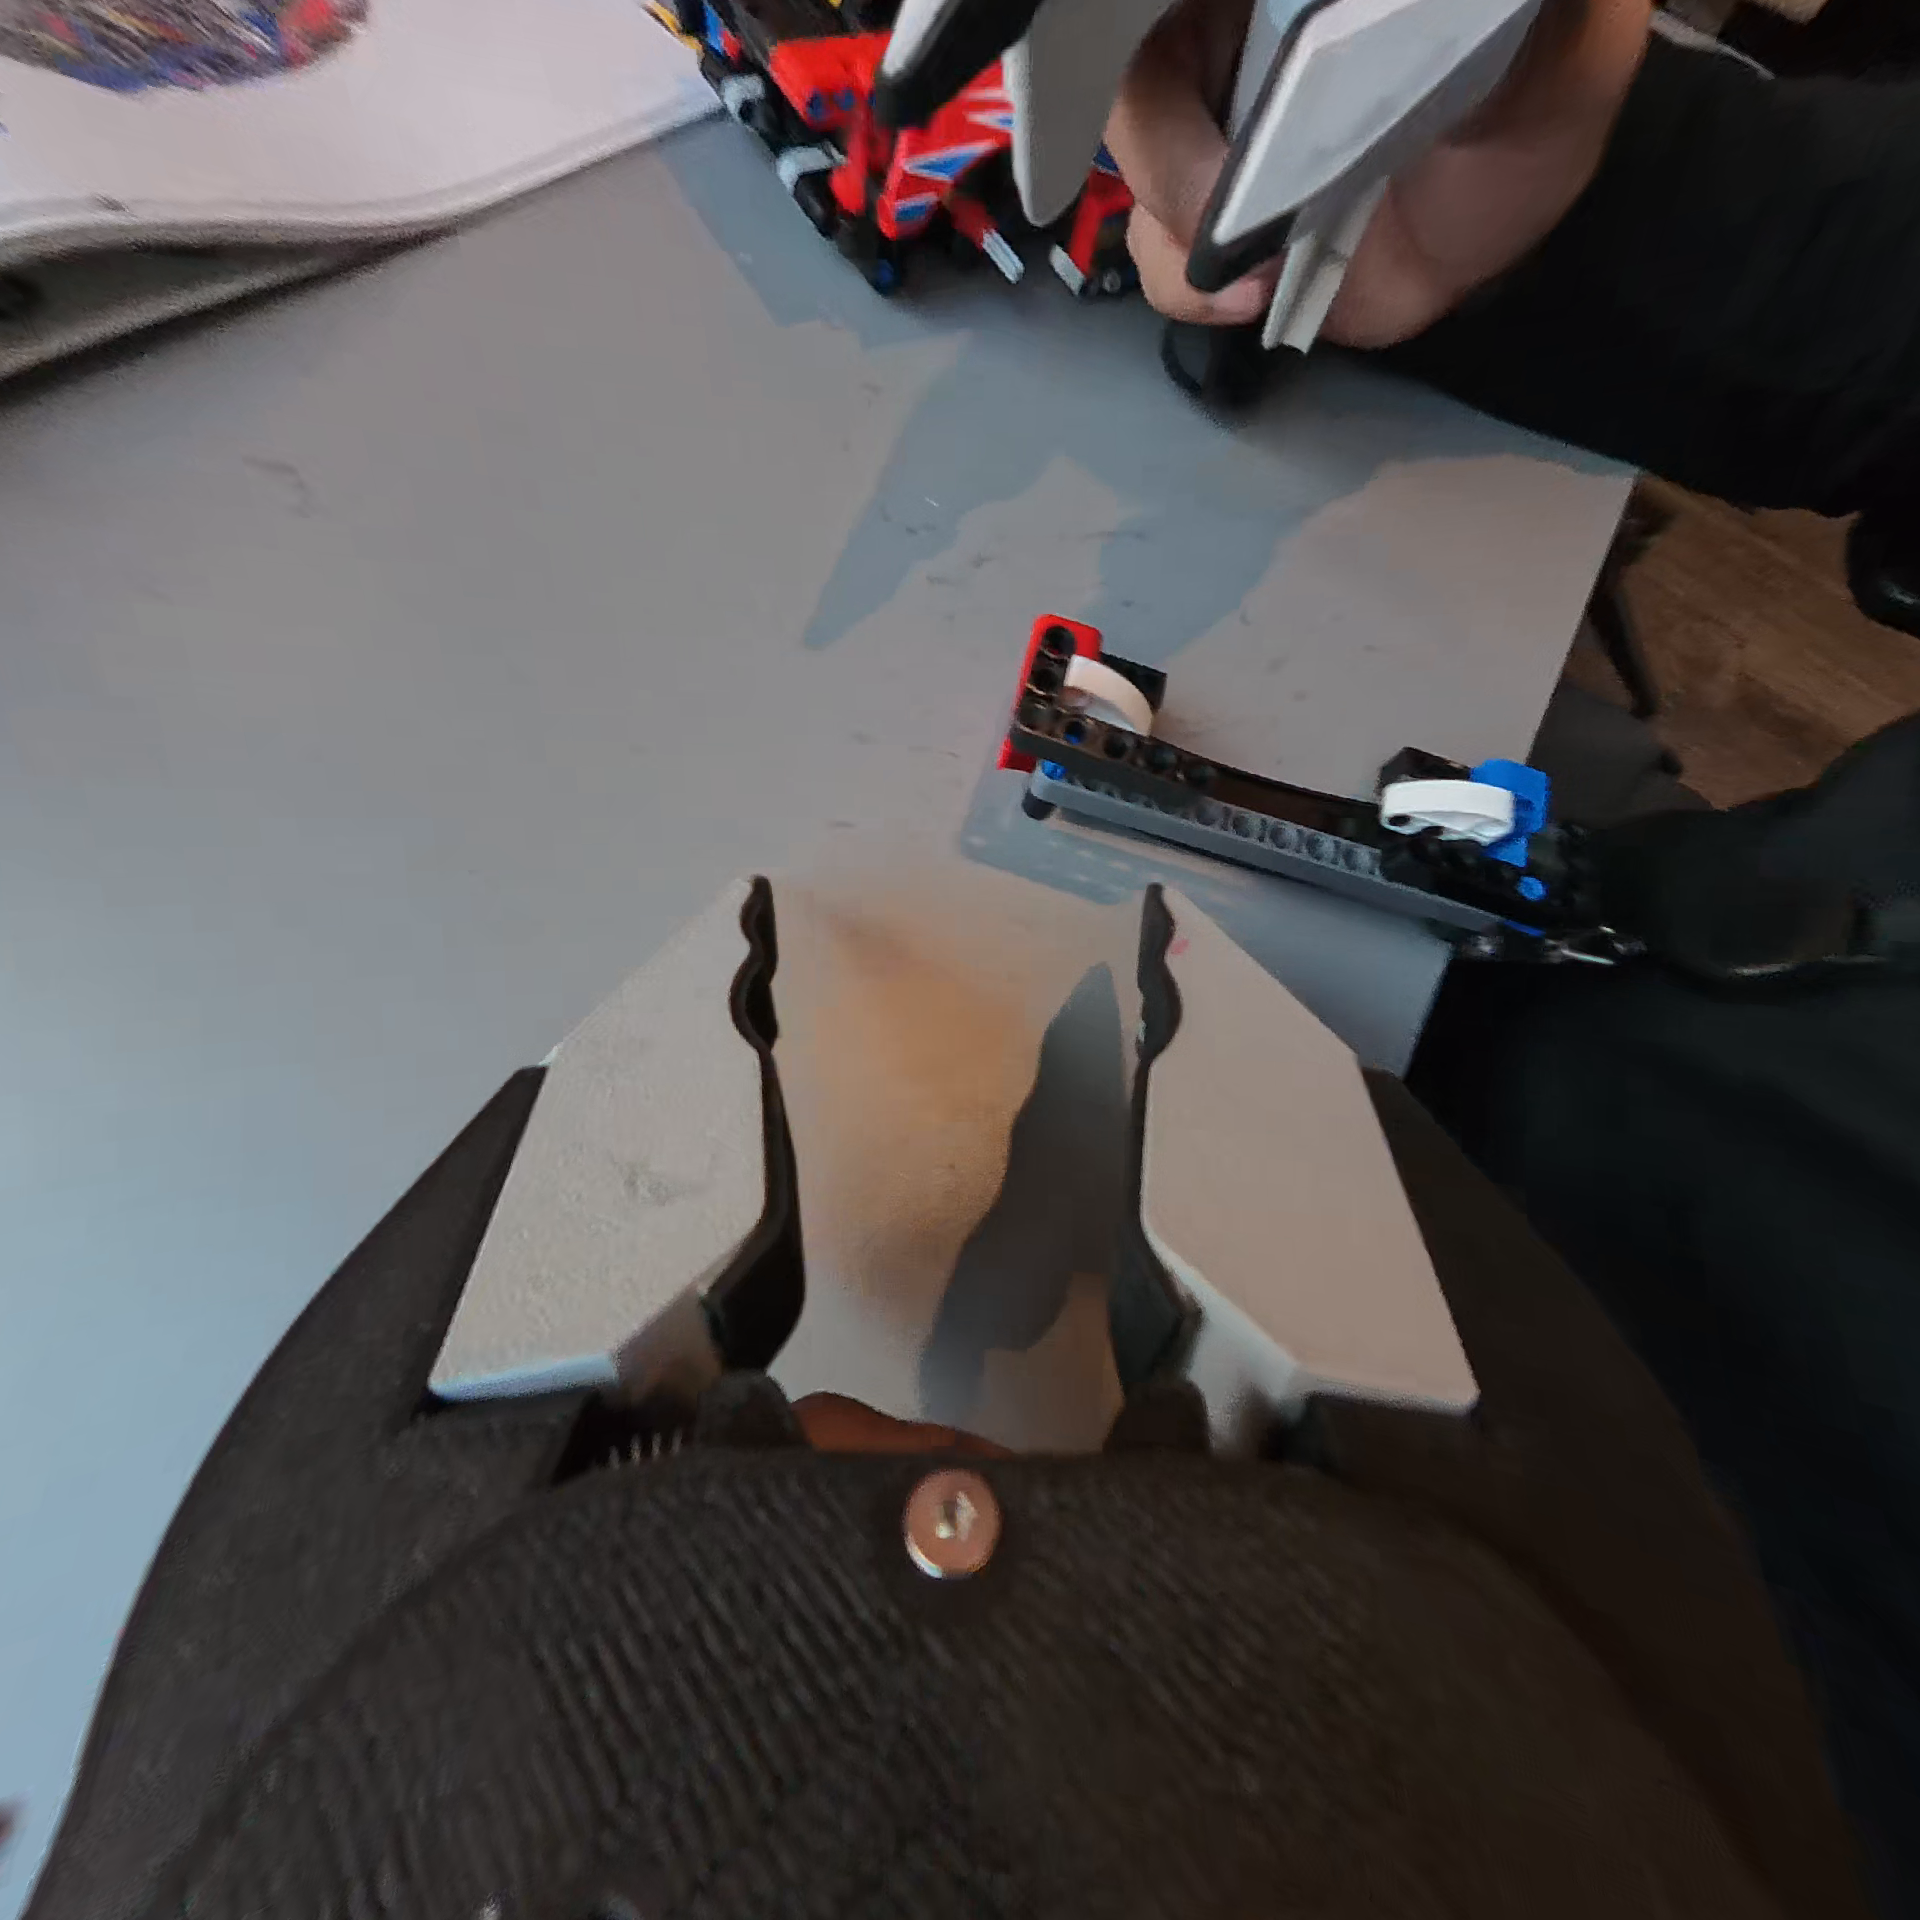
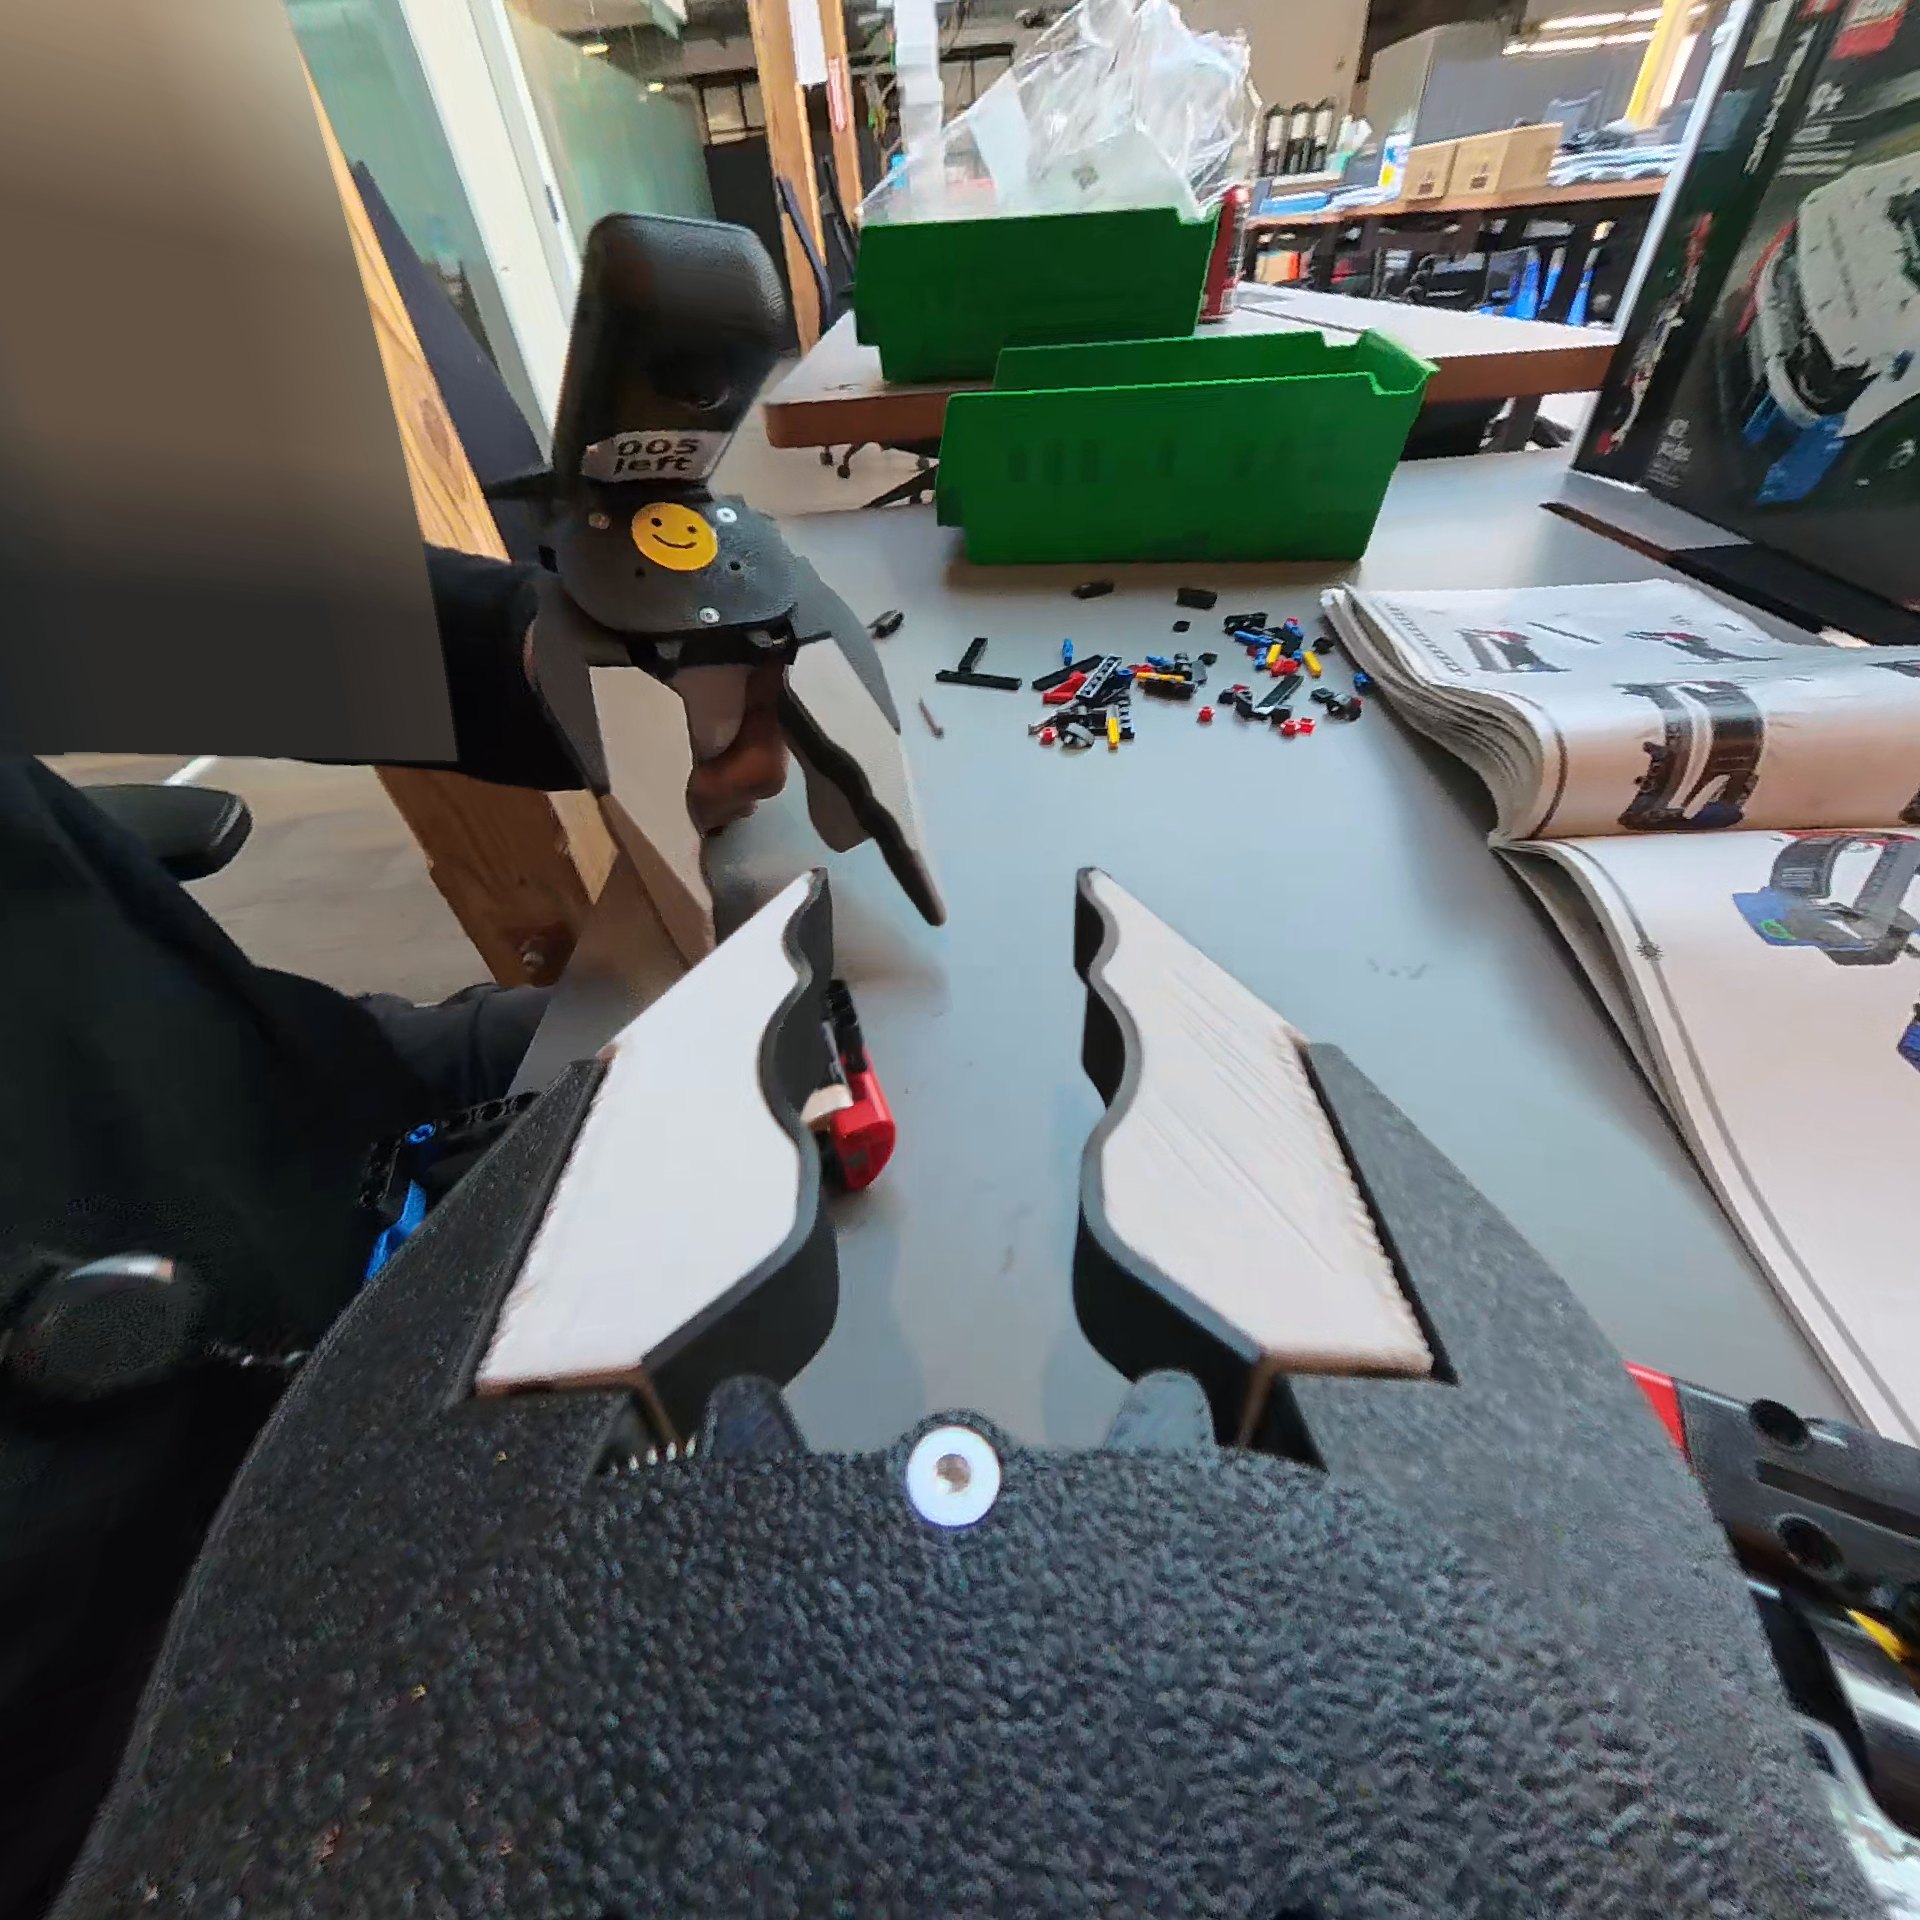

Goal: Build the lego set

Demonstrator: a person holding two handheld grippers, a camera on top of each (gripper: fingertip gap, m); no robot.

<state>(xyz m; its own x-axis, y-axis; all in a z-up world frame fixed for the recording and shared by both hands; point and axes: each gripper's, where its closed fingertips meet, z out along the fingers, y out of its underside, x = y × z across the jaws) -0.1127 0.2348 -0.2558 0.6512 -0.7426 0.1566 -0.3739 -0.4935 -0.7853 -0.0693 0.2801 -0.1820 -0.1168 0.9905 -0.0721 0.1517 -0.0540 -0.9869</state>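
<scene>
A lego sub-assembly point(image 1: 1278, 800) lies on the grey table point(image 1: 520, 623) near its right edge. It is a long grey beam with a black beam on top, a red end, white curved pieces and blue parts. My left gripper point(image 1: 956, 904) is open and empty, with bare table between its fingers, just left of and short of the sub-assembly. My right gripper point(image 2: 951, 883) is open and empty above the table. The sub-assembly's red end point(image 2: 857, 1122) shows under its left finger, not touched. The left gripper also shows in the right wrist view point(image 2: 821, 831), and the right gripper in the left wrist view point(image 1: 1164, 260).
A red and black lego model point(image 1: 914, 156) stands at the far side, by the right gripper. Loose small pieces point(image 2: 1174, 686) lie scattered ahead. An open instruction booklet point(image 2: 1662, 727) lies to the right. Two green bins point(image 2: 1164, 468) and a box point(image 2: 1787, 260) stand behind. The person's dark sleeve point(image 1: 1714, 883) reaches the sub-assembly's end.
</scene>
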